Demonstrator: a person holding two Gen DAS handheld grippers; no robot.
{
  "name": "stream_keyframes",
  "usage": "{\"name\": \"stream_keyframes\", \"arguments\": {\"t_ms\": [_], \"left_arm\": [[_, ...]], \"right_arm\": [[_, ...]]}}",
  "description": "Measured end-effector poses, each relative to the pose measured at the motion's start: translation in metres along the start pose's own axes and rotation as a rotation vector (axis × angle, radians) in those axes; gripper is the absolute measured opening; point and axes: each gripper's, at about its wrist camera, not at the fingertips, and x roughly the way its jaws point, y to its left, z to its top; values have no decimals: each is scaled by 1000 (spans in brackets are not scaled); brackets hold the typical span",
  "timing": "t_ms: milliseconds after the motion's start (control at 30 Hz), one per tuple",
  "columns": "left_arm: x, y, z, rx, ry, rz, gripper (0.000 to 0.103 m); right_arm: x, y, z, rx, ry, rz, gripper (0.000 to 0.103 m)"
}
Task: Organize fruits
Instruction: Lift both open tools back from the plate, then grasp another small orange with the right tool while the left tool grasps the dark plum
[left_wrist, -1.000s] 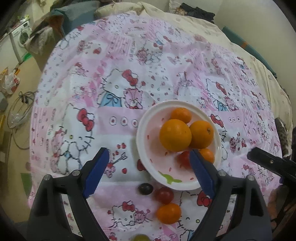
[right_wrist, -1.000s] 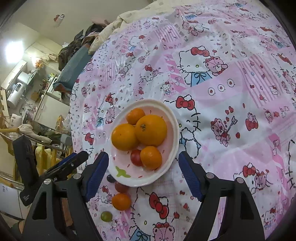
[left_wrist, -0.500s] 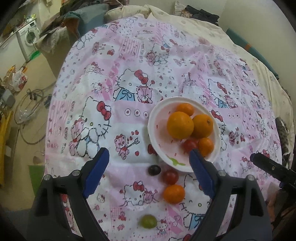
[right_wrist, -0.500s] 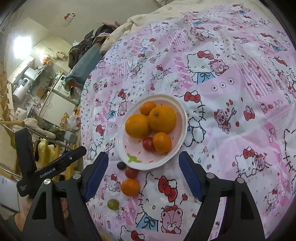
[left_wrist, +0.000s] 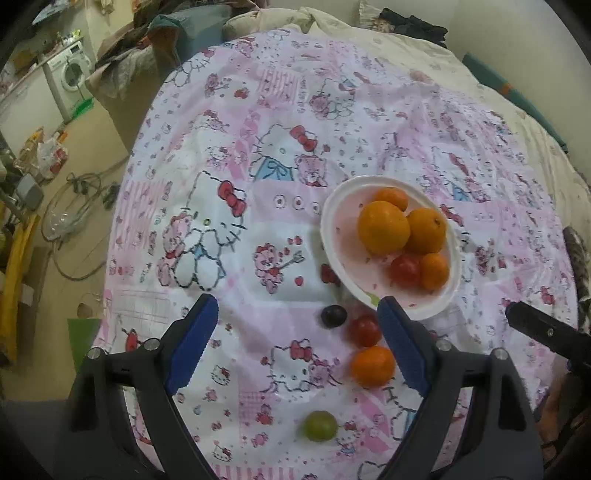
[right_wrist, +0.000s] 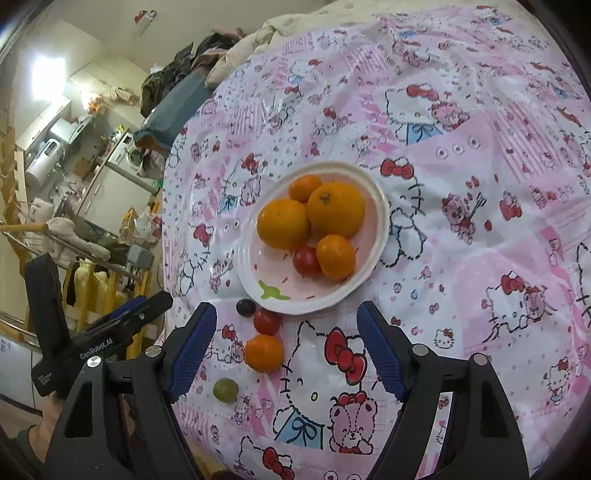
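A white plate (left_wrist: 332, 236) (right_wrist: 376, 236) on a pink Hello Kitty tablecloth holds two big oranges (left_wrist: 383, 228) (right_wrist: 335, 209), two small mandarins and a red tomato (left_wrist: 405, 270) (right_wrist: 306, 261). Off the plate, near its front rim, lie a dark grape (left_wrist: 333, 315) (right_wrist: 245, 307), a red tomato (left_wrist: 365, 330) (right_wrist: 266, 321), a mandarin (left_wrist: 372, 365) (right_wrist: 263, 352) and a green grape (left_wrist: 320, 425) (right_wrist: 225, 390). My left gripper (left_wrist: 297, 349) is open and empty above the loose fruit. My right gripper (right_wrist: 286, 349) is open and empty, also above it.
The round table's edge (left_wrist: 110, 258) drops to a floor with cables and bags on the left. A washing machine (left_wrist: 72, 79) stands far left. Bedding and clothes lie behind the table (left_wrist: 332, 22). The other gripper shows at each view's side (left_wrist: 543, 332) (right_wrist: 96, 336).
Both grippers have pulled back and up from the plate. The plate looks smaller and the loose fruit, including the green grape, has come into view. Both stayed open.
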Motion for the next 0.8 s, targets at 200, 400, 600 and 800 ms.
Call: {"name": "stream_keyframes", "arguments": {"t_ms": [200,400,600,800], "left_arm": [[5,9,1,-38,6,27,86],[7,22,4,-109,19,37,86],[9,34,6,-165,44,22,86],[9,36,6,-174,54,24,86]], "right_arm": [[16,-4,-3,25,50,15,81],[41,-5,-6,50,128,41,81],[81,13,-22,-23,253,15,80],[114,41,-40,-167,321,-42,72]]}}
